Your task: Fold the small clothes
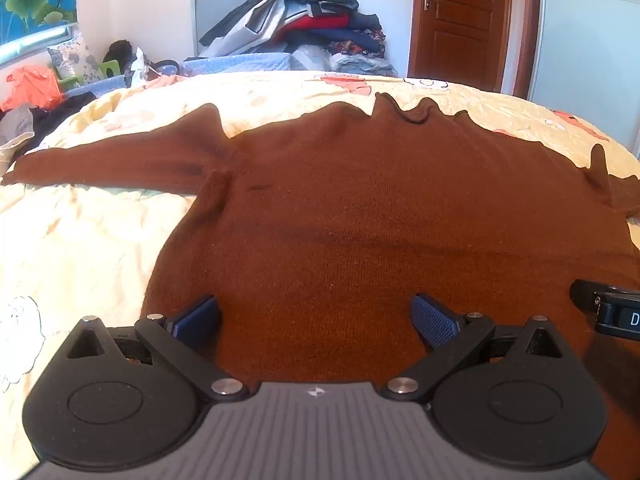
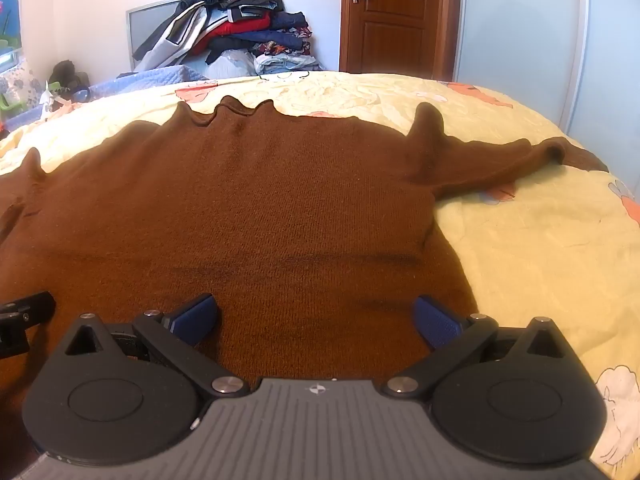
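A brown knit sweater (image 1: 360, 208) lies spread flat on the bed, collar at the far side and both sleeves stretched outward. My left gripper (image 1: 316, 312) hovers open over its near hem on the left half, blue pads (image 1: 200, 316) wide apart with nothing between them. In the right wrist view the same sweater (image 2: 248, 208) fills the middle. My right gripper (image 2: 316, 312) stands open over the hem's right half, close to the sweater's right edge. Its right sleeve (image 2: 500, 164) lies bunched toward the bed's right side. Each gripper shows at the other view's edge.
The bed carries a pale yellow floral sheet (image 2: 540, 248). A heap of clothes (image 1: 304, 12) is stacked beyond the far edge, with a wooden door (image 1: 460, 20) to its right. Orange and dark items (image 1: 32, 88) lie at the far left.
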Tool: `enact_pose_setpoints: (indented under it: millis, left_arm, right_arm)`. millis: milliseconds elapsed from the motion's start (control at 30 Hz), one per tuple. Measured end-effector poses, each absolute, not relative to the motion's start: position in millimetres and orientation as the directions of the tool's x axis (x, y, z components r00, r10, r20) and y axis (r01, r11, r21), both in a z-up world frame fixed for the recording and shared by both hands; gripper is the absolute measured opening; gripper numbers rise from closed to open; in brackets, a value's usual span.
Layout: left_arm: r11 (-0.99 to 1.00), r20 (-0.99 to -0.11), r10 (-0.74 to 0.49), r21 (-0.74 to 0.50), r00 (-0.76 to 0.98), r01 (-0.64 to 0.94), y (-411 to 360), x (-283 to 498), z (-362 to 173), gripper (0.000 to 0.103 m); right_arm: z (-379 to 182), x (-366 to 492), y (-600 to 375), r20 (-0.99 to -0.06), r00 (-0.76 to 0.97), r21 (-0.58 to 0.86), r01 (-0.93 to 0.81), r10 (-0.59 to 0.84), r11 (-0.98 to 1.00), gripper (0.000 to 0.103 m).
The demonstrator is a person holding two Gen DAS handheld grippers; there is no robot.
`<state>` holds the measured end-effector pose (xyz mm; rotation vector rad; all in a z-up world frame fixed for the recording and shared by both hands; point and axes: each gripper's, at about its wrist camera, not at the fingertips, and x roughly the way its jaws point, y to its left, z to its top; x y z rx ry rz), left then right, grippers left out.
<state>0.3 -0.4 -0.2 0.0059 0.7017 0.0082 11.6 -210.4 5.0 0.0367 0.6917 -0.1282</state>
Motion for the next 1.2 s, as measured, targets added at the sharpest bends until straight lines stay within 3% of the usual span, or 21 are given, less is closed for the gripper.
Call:
enact_pose_setpoints:
  millis: [1200]
  left_arm:
    - [1.0,-0.647,0.011,0.002,0.763,-0.013,-0.1,1.0,-0.9,0.103]
  right_arm:
    - [7.1,8.2,-208.6,-0.636,0.764,-0.012,0.132,-0.109,0.991,0.103]
